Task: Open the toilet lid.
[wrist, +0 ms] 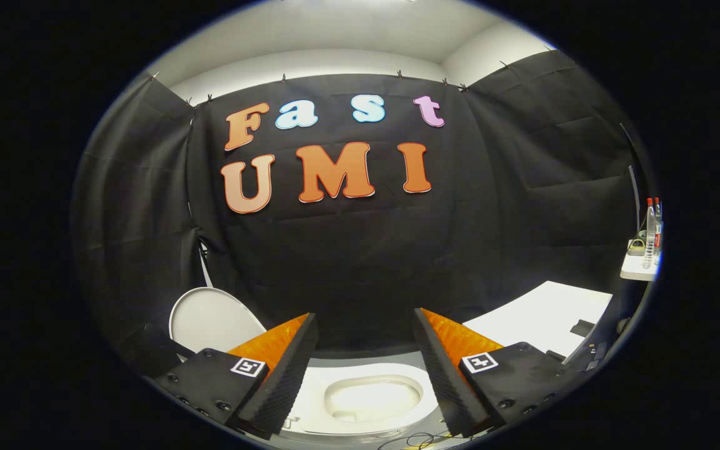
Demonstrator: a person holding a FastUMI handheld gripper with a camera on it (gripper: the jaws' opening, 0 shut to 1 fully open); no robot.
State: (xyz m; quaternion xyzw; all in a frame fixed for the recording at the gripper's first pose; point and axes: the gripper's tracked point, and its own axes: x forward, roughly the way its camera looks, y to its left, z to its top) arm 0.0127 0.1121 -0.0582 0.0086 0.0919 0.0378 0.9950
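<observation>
My gripper [365, 315] is open, its two fingers spread wide with nothing between them. Below and between the fingers lies the white toilet seat [316, 400], its bowl [374, 397] showing uncovered. The white oval toilet lid [210, 322] stands raised just left of and beyond the left finger, leaning towards the black cloth wall. Neither finger touches the lid or the seat. The left finger hides the lid's lower right part.
A white table [541, 315] with a small dark object [582, 326] stands to the right beyond the right finger. Further right, a small white shelf [638, 269] holds bottles [650, 234]. Thin cables [422, 440] lie on the floor by the toilet's near side.
</observation>
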